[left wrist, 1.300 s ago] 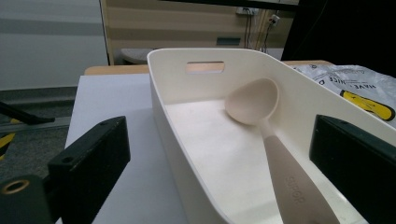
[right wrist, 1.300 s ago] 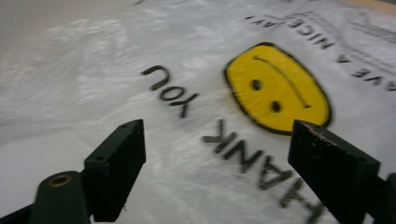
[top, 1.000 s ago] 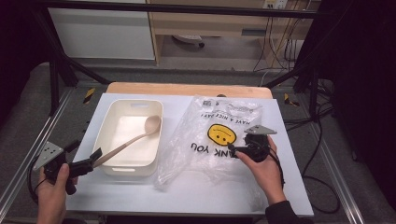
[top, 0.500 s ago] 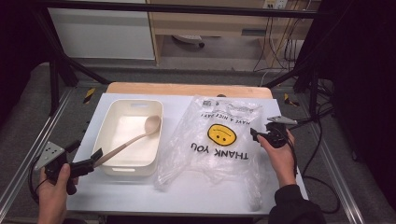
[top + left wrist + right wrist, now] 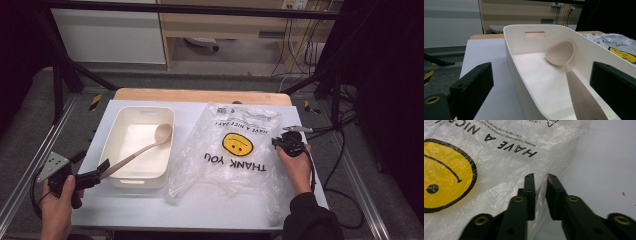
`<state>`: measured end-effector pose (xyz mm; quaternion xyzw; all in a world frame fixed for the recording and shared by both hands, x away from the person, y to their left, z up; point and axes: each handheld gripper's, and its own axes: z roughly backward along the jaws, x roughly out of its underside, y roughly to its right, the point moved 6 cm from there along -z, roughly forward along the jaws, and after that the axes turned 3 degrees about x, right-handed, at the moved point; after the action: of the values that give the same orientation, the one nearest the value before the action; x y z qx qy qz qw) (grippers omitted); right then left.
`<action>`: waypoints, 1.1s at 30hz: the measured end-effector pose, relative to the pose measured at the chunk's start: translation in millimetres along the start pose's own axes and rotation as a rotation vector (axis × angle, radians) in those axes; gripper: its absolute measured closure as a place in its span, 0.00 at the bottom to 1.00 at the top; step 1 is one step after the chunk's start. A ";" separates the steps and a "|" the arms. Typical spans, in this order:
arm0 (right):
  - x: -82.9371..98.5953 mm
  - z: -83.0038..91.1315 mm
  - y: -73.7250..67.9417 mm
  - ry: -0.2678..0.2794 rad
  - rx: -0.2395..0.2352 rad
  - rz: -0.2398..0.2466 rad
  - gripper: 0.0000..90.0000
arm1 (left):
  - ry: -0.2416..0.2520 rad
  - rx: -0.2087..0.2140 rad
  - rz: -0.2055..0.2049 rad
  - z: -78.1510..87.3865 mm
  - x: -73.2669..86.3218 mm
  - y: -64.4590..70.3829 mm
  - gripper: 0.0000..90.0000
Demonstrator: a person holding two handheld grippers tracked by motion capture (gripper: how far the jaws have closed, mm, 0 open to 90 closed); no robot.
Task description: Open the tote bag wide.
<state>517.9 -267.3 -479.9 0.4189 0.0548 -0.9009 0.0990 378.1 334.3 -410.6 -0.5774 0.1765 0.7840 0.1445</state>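
Note:
A clear plastic bag [image 5: 235,150] with a yellow smiley and "THANK YOU" print lies flat on the table, right of a white bin [image 5: 116,134]. A beige spoon [image 5: 159,136] leans in the bin, its handle sticking out over the near left rim. My left gripper [image 5: 95,176] is open at the handle's end. In the left gripper view the spoon [image 5: 564,57] runs between the wide-apart jaws of the left gripper [image 5: 541,100], above the bin [image 5: 511,37]. My right gripper [image 5: 282,144] is at the bag's right edge. Its view shows the right gripper [image 5: 541,185] open by a narrow gap, astride the edge of the bag [image 5: 486,170].
The white table top [image 5: 210,210] ends near my forearms, with a wooden strip [image 5: 200,95] along its far side. Metal frame rails and cables [image 5: 345,150] run beside the table on the right. Bare table [image 5: 609,165] lies right of the bag.
My right gripper moved from the bag's middle out to its right edge, then slightly back left. The left gripper, spoon and bin have stayed put.

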 end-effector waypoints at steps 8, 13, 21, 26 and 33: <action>8.0 9.2 8.6 0.015 0.007 -0.060 1.00 | 0.002 0.003 0.000 -0.4 -0.4 0.8 0.05; 14.7 21.5 18.5 0.027 0.060 -0.087 1.00 | 0.008 0.004 0.000 -0.4 -1.2 1.1 0.05; 27.3 42.5 39.2 0.048 0.139 -0.143 1.00 | 0.000 0.001 -0.024 -1.3 -1.7 3.6 0.05; 39.6 55.1 50.6 0.053 0.182 -0.186 1.00 | 0.005 -0.002 -0.020 -0.7 -2.8 3.1 0.05; 53.7 68.4 48.0 0.045 0.209 -0.233 1.00 | 0.015 -0.010 -0.025 0.6 -6.7 2.6 0.05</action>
<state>444.0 -333.6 -477.8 0.4378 0.0113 -0.8975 -0.0516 378.4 332.0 -403.8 -0.5861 0.1663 0.7786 0.1503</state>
